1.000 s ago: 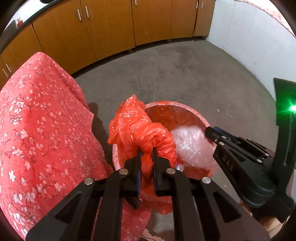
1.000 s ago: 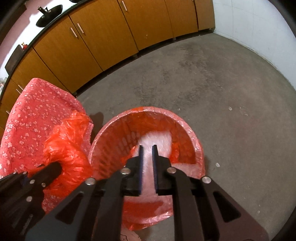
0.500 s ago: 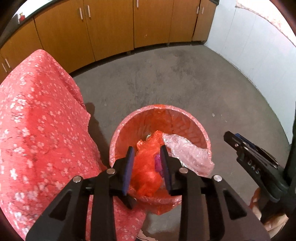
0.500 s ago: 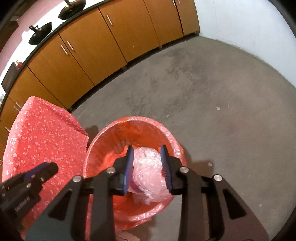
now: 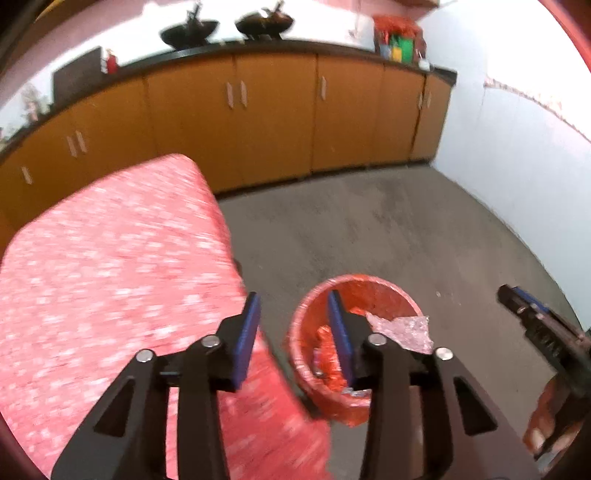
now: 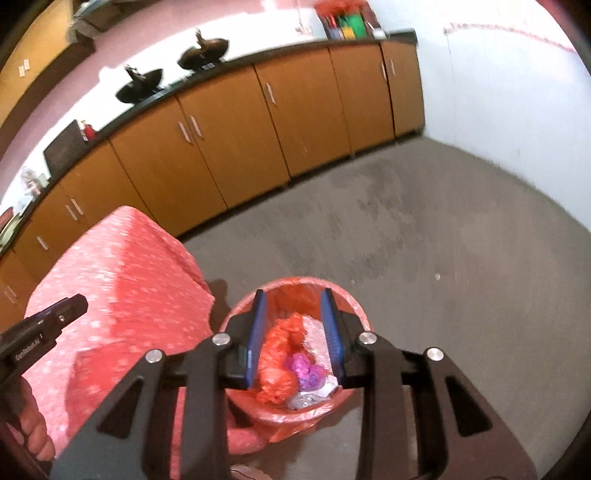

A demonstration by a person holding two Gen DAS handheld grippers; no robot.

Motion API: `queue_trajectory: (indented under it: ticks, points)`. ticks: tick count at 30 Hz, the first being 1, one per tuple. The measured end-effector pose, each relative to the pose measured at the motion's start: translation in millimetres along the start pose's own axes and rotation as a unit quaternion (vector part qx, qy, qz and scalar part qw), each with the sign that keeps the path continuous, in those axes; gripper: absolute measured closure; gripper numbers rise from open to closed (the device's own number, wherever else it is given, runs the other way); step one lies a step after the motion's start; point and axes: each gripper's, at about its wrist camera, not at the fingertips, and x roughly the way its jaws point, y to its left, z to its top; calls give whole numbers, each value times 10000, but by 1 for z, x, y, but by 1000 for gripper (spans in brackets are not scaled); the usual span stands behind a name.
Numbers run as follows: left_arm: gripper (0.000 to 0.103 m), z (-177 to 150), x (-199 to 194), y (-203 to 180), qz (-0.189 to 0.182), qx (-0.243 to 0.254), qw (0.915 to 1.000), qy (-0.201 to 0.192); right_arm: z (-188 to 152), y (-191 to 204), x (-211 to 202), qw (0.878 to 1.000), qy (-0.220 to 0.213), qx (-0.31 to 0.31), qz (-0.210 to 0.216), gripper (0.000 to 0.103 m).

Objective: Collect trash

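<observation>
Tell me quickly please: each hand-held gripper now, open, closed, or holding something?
Left hand-held gripper: open, jaws just opened wider, holding nothing.
Right hand-held gripper: open, holding nothing; the trash lies below in the bin.

Bright overexposed upper wall (image 5: 332,22), motion blur throughout, fisheye-bent dark edges.

A home kitchen: straight ahead of the tongs runs a long row of orange-brown cabinets (image 6: 258,122) under a dark countertop (image 5: 258,50), two black woks (image 6: 173,68) sitting on top, bare concrete floor (image 6: 424,240) below.
</observation>
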Motion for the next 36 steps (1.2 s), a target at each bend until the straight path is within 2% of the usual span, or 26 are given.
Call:
queue_trajectory:
  ticks: [3,4,5,6,7,8,9,10,12,16,22,26,28,36]
  points:
    - [52,-10,-45,23,90,-146,9995,-276,0,21,-53,9988,-408,-230,116,61]
    - [48,-15,-64,31,131,-213,9988,-419,0,26,-64,9983,-500,-283,126,53]
    - [40,-19,-77,36,167,-267,9982,-503,-3,35,-85,9967,-697,-383,130,40]
    - [32,-22,-90,41,189,-329,9974,-607,-4,39,-95,9959,-793,-423,129,34]
    - [27,-25,-102,47,227,-401,9963,-725,-7,47,-114,9940,-969,-492,136,22]
    - [17,-31,-121,54,309,-502,9942,-901,-9,53,-129,9925,-1097,-527,148,13]
    - [8,-34,-131,58,341,-549,9929,-1001,-11,58,-139,9913,-1186,-545,149,9]
    - [5,-41,-147,64,395,-617,9905,-1163,-15,65,-154,9895,-1325,-562,147,4]
    - [2,-50,-166,69,491,-635,9877,-1340,-20,75,-173,9876,-1455,-583,125,4]
    - [2,-74,-203,80,959,-480,9805,-1648,-38,108,-200,9852,-1459,-902,12,4]
    - [2,-108,-228,88,1280,-350,9743,-1819,-72,142,-224,9758,-1736,-1304,-273,4]
    - [2,-120,-236,95,1288,-445,9731,-1857,-88,152,-226,9758,-1653,-1367,-415,4]
    - [2,-124,-239,101,1279,-535,9727,-1860,-94,154,-229,9759,-1646,-1393,-349,4]
    - [2,-137,-247,107,1287,-706,9707,-1902,-98,158,-236,9755,-1687,-1379,-290,4]
